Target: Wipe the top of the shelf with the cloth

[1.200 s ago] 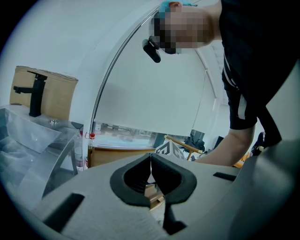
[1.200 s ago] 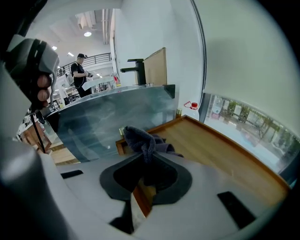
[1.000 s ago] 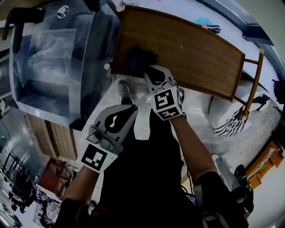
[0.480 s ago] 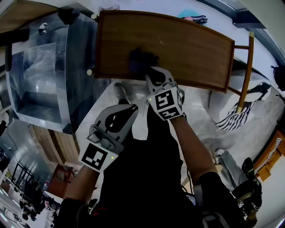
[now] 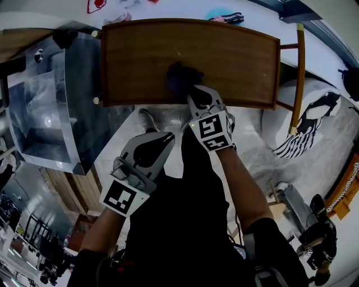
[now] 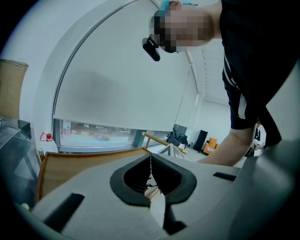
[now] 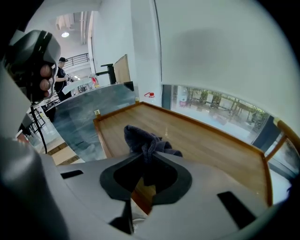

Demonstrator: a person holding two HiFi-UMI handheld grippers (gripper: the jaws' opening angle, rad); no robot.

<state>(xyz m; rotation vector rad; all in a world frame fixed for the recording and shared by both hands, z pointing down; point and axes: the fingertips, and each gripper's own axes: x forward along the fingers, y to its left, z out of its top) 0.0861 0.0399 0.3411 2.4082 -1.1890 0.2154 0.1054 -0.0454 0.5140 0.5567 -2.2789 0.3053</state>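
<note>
The shelf's wooden top (image 5: 140,61) has a raised rim and fills the upper middle of the head view. A dark blue cloth (image 5: 182,78) lies bunched on it near the front edge. My right gripper (image 5: 197,94) is shut on the cloth (image 7: 145,140), whose folds stick up between the jaw tips over the wooden top (image 7: 206,140). My left gripper (image 5: 162,140) hangs lower left, off the shelf, over the floor. Its jaws (image 6: 151,161) are shut with nothing between them.
A glass-topped table (image 5: 50,106) stands left of the shelf. A wooden rail (image 5: 296,78) and a striped bag (image 5: 297,137) are to the right. Small items (image 5: 224,17) lie on the white sill behind. A wide window (image 7: 220,110) runs behind the shelf.
The shelf and table have shifted left and down in the head view as the head turned. The right gripper stays shut on the cloth near the front edge. The left gripper barely moved.
</note>
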